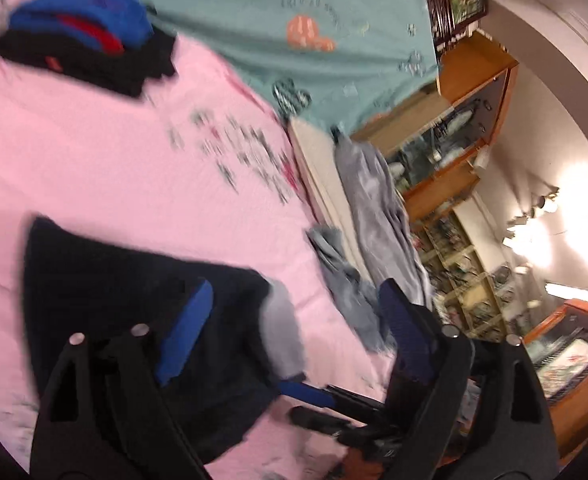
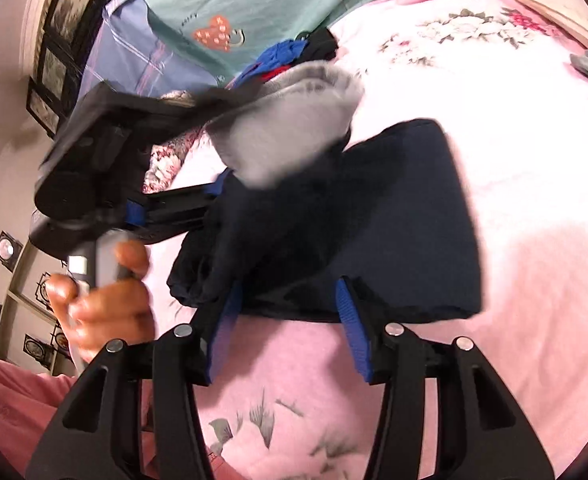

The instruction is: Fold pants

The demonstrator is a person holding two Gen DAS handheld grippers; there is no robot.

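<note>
Right gripper (image 2: 289, 328): black frame, blue finger pads (image 2: 354, 328), nearest the right wrist lens. Fingers spread apart, nothing between them; the near edge of the pants just reaches the pad tips.

Left gripper (image 1: 294, 312): same make, fingers likewise spread wide, gripping nothing. One blue pad (image 1: 185, 332) overlaps the pants in its own view; whether it touches the cloth cannot be told. Seen from the right wrist, the person's left hand (image 2: 105, 300) grips its handle, the tool reaching in from the left to the pants' edge.

Pants (image 2: 354, 220): dark navy, folded into a rough block, lying on the bedspread between the two grippers. A grey lining or inner face (image 2: 289, 128) is turned up at one end, blurred by motion.

Bedspread (image 2: 514, 160): pink, printed with flowers and leaves. Beyond it, a teal sheet (image 1: 294, 8) with heart and shell motifs.

Stack of clothes (image 1: 85, 40): black at the bottom, blue and red on top, well apart from the pants, near the teal sheet.

Grey garments (image 1: 378, 208): a heap draped at the bed's edge; kinds cannot be told.

Room: wooden glass-fronted cabinets (image 1: 466, 120), shelves of small objects too blurred to identify, framed pictures (image 2: 57, 20) on a pale wall, bright lamps (image 1: 534, 232).

Left wrist view is smeared throughout; the far print on the bedspread is illegible there.
</note>
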